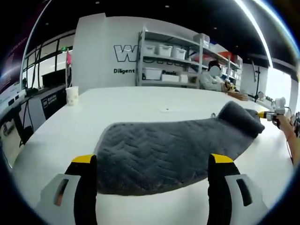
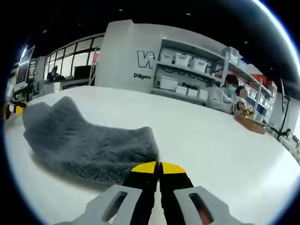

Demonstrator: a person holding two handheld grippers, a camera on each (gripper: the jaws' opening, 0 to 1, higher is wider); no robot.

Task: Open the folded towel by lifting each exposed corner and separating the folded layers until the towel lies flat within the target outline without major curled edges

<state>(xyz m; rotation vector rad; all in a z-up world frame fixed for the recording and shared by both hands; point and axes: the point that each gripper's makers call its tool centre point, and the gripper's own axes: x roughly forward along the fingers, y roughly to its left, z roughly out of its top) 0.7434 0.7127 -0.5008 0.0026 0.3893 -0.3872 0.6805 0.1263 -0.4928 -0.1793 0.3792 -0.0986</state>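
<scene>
**Towel pinched at one end, other end waiting**

Towel [image 1: 173,150], grey and quilted, lies stretched across the white bench [image 1: 140,105], its far end humped up in a fold. The right hand-held gripper [image 2: 159,165] has its jaws closed on the towel's near edge, probably to lift a layer. The left hand-held gripper [image 1: 152,161] hangs wide apart over the opposite edge, likely ready to pin or grab it.

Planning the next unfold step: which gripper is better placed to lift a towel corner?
Right. The right gripper, fingers shut, sits at the grey towel's corner; the left gripper is open, straddling the towel edge.
</scene>
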